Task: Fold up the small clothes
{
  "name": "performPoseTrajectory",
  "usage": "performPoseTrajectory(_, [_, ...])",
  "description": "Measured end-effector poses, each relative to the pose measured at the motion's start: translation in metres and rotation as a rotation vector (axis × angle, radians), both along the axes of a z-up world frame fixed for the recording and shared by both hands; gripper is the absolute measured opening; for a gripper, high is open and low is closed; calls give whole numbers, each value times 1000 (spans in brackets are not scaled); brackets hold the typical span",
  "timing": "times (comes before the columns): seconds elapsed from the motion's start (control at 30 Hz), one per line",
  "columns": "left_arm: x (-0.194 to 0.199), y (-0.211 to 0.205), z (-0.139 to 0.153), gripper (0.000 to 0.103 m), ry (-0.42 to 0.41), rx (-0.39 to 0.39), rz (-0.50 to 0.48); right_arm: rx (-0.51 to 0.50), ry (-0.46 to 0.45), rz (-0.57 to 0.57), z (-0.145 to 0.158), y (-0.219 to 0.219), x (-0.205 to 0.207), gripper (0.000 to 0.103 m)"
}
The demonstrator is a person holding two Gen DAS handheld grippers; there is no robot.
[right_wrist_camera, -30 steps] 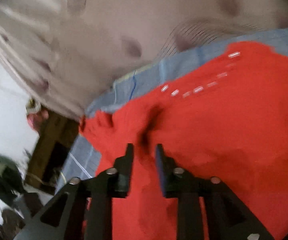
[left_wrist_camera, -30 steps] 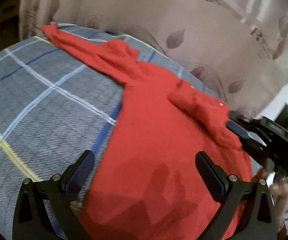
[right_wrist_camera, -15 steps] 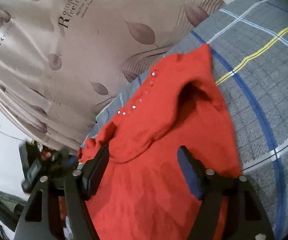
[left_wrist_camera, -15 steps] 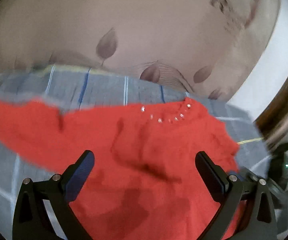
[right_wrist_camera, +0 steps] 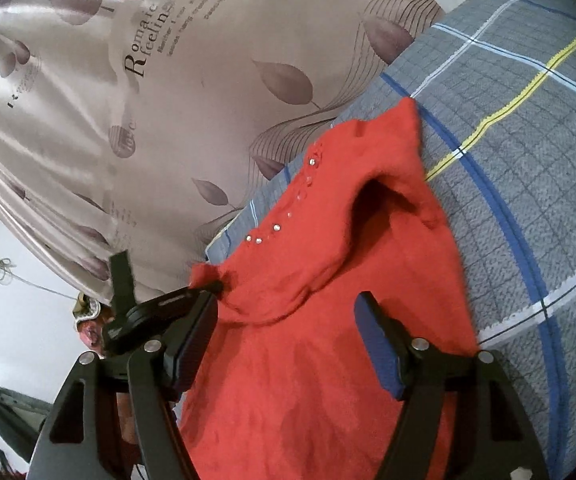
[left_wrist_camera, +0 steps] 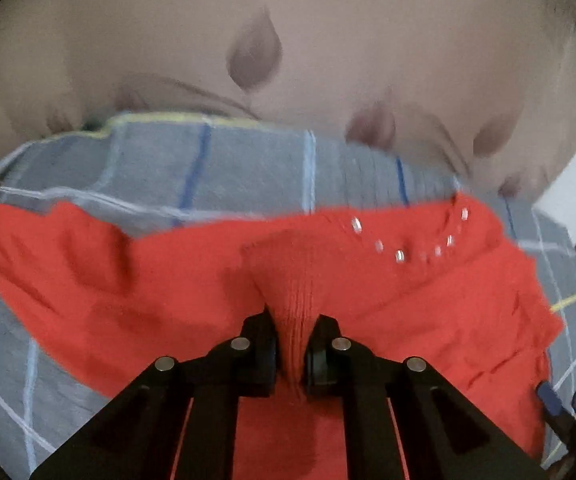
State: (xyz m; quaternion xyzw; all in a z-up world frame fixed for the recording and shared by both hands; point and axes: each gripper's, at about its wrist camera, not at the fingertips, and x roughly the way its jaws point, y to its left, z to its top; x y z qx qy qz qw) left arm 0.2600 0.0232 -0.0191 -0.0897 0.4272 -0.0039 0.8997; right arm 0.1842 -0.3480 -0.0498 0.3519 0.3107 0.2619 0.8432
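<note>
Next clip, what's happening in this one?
A person with a gripper in each hand is folding a small red sweater on a grey plaid bedspread, next to a leaf-print curtain. The left gripper is shut on a ribbed bunch of the sweater's fabric. The right gripper is open, holding nothing, with the sweater lying below it. One sleeve lies folded across the body; the beaded neckline faces the curtain.
</note>
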Motion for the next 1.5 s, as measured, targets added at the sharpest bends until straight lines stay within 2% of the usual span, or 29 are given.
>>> performPoseTrajectory(0.13, [-14, 24, 41, 10, -173, -49, 29, 14, -3, -4, 0, -2, 0, 68])
performPoseTrajectory(0.2, [-12, 31, 53, 10, -204, -61, 16, 16, -3, -4, 0, -2, 0, 68])
performPoseTrajectory(0.27, [-4, 36, 41, 10, -175, -60, -5, 13, -1, -3, -1, -1, -1, 68])
performPoseTrajectory(0.37, [1, 39, 6, 10, -95, -89, 2, 14, 24, 2, 0, -1, 2, 69])
performPoseTrajectory(0.5, [-11, 49, -20, 11, -134, -161, 42, 55, 50, -3, 2, -8, 8, 69])
performPoseTrajectory(0.6, [-15, 66, -26, 13, -135, -269, 85, 46, 71, -20, 3, -14, 23, 72])
performPoseTrajectory(0.67, [-19, 76, -27, 15, -150, -308, 116, 65, 95, -11, 0, -19, 37, 69])
performPoseTrajectory(0.73, [-22, 78, -27, 25, -151, -309, 134, 104, 91, -60, -1, -29, 43, 68])
performPoseTrajectory(0.8, [-26, 83, -26, 27, -147, -287, 161, 102, 97, -136, -3, -38, 44, 55])
performPoseTrajectory(0.87, [-30, 88, -24, 27, -158, -292, 160, 73, 124, -188, -8, -42, 43, 35])
performPoseTrajectory(0.97, [-37, 97, -14, 27, -193, -219, 193, -16, 145, -245, -7, -36, 36, 31])
performPoseTrajectory(1.03, [-41, 106, -8, 30, -207, -208, 214, -46, 142, -265, -5, -34, 35, 31])
performPoseTrajectory(1.1, [-46, 119, -3, 33, -206, -214, 222, -55, 130, -255, -4, -29, 34, 35])
performPoseTrajectory(1.2, [-56, 135, 2, 47, -200, -221, 246, -64, 122, -214, -2, -26, 31, 48])
performPoseTrajectory(1.3, [-64, 146, -1, 48, -139, -305, 220, -99, 110, -195, 2, -21, 26, 61])
performPoseTrajectory(1.37, [-65, 145, -5, 48, -103, -319, 198, -108, 93, -186, 4, -16, 22, 67])
performPoseTrajectory(1.43, [-60, 132, -10, 49, -54, -306, 120, -116, 88, -185, 4, -14, 21, 68])
performPoseTrajectory(1.5, [-51, 112, -19, 49, 39, -220, 46, -113, 89, -186, 5, -13, 21, 68])
